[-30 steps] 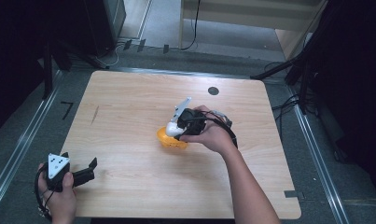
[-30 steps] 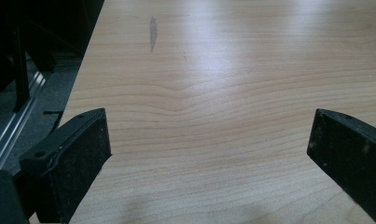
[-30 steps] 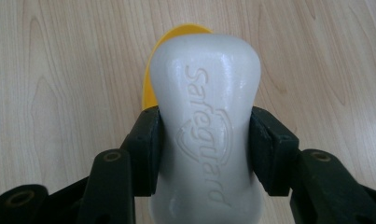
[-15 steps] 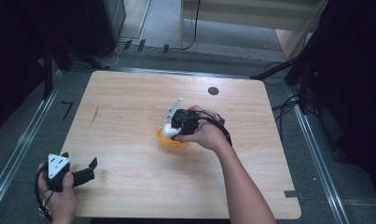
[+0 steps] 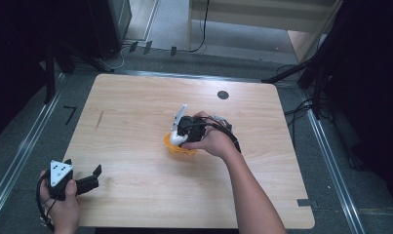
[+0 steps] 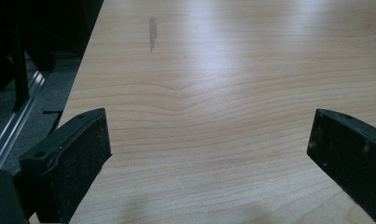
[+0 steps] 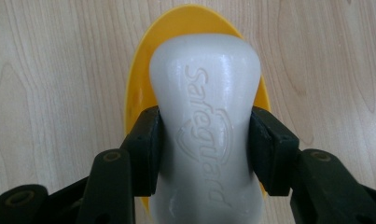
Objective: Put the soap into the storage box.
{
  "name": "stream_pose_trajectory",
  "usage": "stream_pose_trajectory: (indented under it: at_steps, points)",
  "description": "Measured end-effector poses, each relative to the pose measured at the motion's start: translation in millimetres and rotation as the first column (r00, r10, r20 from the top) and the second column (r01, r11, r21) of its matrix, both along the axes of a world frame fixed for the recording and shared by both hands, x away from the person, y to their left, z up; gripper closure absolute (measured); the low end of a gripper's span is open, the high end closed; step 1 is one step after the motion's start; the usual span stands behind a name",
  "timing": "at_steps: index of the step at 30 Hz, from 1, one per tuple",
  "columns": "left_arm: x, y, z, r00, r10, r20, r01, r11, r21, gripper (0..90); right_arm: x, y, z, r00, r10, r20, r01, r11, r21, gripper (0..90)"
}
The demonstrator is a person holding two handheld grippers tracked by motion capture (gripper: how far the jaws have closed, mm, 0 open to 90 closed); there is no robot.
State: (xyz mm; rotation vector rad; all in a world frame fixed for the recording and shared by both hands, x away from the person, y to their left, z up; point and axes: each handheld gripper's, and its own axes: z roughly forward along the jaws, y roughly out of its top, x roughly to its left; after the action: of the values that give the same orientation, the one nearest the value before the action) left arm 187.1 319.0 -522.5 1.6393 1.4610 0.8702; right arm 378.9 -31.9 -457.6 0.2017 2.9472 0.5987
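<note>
A white bar of soap (image 7: 206, 126) with raised lettering is clamped at its narrow waist by my right gripper (image 7: 205, 149), jaws pressing both sides. Beneath it lies a yellow oval dish (image 7: 139, 79) on the wooden table. From above, the right gripper (image 5: 180, 134) points down over the yellow dish (image 5: 178, 147) near the table's middle, the soap (image 5: 175, 138) white at its tip. My left gripper (image 5: 94, 178) rests at the front left corner, open. Its two black pads (image 6: 78, 154) stand wide apart over bare wood.
The wooden table (image 5: 135, 112) has a dark round hole (image 5: 223, 94) near its far edge and a grey smudge (image 5: 99, 119) at the left. Metal rails and dark floor run along both sides.
The right hand has shifted slightly left and toward the front with the soap, over the yellow dish. The left hand has stayed still.
</note>
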Motion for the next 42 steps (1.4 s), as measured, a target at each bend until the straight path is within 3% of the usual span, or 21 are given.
stream_pose_trajectory:
  at_steps: [28, 31, 42]
  points:
    - [0.0, 0.2, -0.1, 1.0000, -0.001, 0.001, 0.001, 1.0000, -0.002, 0.0, 3.4, 0.3, -12.5, 1.0000, -0.007, 0.004, 0.007, 0.9987, -0.050, 48.1]
    - [-0.2, 0.0, -0.1, 1.0000, 0.001, 0.003, -0.001, 1.0000, -0.002, 0.0, 4.5, -1.2, -9.9, 0.9997, -0.024, -0.005, 0.023, 0.9996, -0.015, 43.0]
    - [0.1, -0.4, -0.1, 1.0000, 0.001, 0.000, -0.001, 1.0000, 0.001, 0.0, 4.0, -15.1, 4.5, 0.9974, -0.068, -0.025, 0.069, 0.9965, 0.046, 43.1]
